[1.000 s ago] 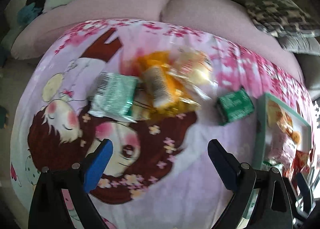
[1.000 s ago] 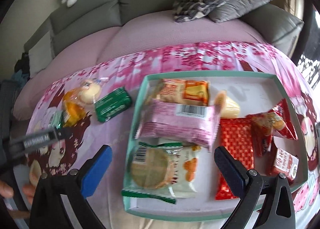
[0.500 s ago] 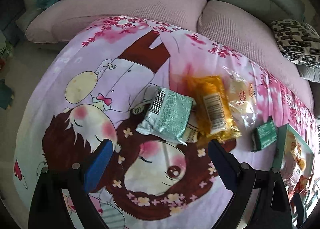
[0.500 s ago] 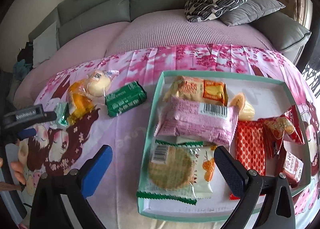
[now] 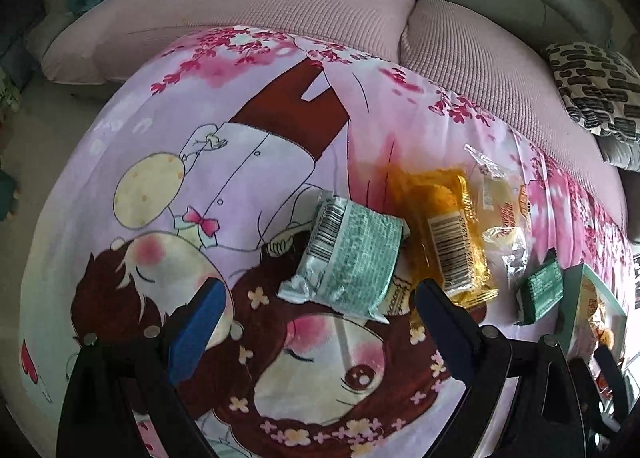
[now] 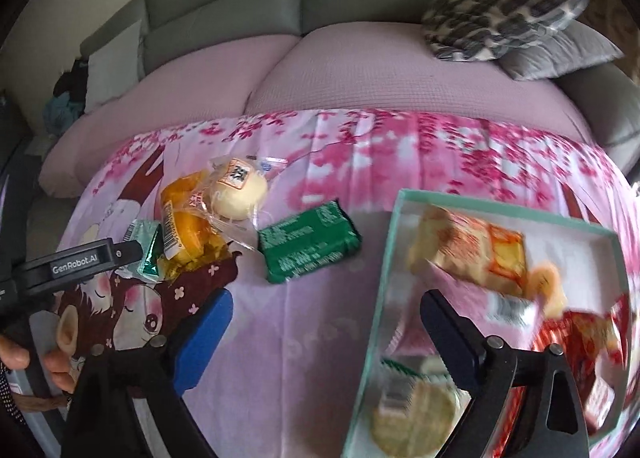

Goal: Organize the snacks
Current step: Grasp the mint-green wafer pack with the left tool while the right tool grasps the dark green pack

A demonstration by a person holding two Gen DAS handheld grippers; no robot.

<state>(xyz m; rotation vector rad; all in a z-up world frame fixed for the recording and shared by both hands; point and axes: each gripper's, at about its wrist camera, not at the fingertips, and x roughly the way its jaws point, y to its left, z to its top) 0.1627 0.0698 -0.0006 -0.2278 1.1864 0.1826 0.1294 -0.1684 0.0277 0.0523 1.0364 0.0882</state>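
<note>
Hovering wide and empty, the left claw (image 5: 316, 322) has the pale green packet (image 5: 350, 258) just ahead, long axis slanting toward the tray (image 6: 384, 270); the right claw (image 6: 324, 322), closing on nothing, sits farther off.

"GenRobot.AI" stands in white on the left gripper (image 6: 132, 254) at nine o'clock; the snack wrappers' print and barcode digits stay unreadable.

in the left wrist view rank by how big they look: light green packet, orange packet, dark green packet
1. light green packet
2. orange packet, nearly as large, so a close call
3. dark green packet, smallest, though the fisheye edge shrinks it
</note>
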